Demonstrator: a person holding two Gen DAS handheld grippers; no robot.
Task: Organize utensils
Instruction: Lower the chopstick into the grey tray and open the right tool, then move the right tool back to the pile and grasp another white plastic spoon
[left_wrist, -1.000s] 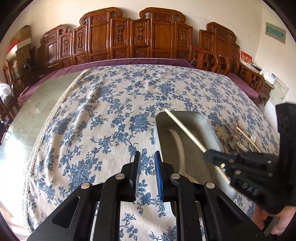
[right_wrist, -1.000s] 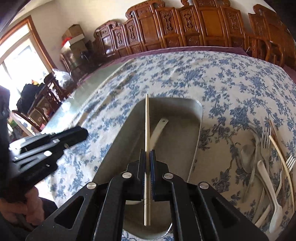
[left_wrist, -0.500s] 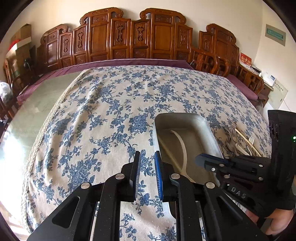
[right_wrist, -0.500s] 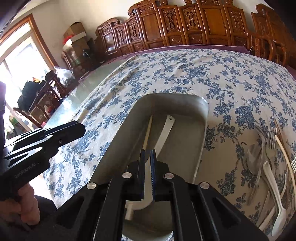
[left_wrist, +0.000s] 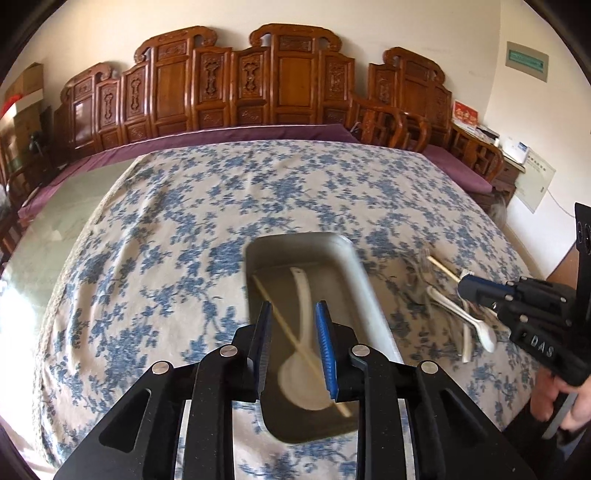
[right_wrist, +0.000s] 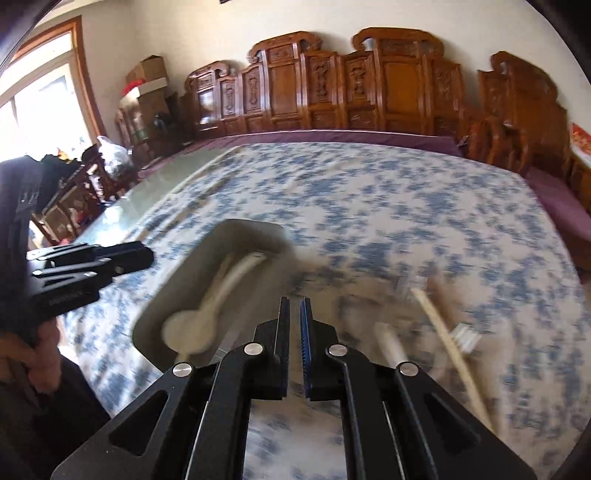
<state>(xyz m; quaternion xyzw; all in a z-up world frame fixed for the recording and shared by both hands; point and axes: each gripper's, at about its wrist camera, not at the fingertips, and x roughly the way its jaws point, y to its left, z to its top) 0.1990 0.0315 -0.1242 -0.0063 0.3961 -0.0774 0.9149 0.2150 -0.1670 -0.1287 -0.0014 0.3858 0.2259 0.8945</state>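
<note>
Grey metal fills the lower middle of your left view: the tray lies on the flowered tablecloth with a white spoon and one chopstick already inside, the stick crossing the spoon's handle. Your left gripper hangs above them with its jaws opening and nothing between the pads, probably poised to straighten the pair so they lie side by side. At the right edge of that view your right gripper points at the loose pile of forks, a spoon and a chopstick just beside the tray. In the blurred right view its jaws stand nearly together and empty, low in the middle of the frame, so you would need to spread them before taking the next piece. The pile is tangled; pick from the top.
</note>
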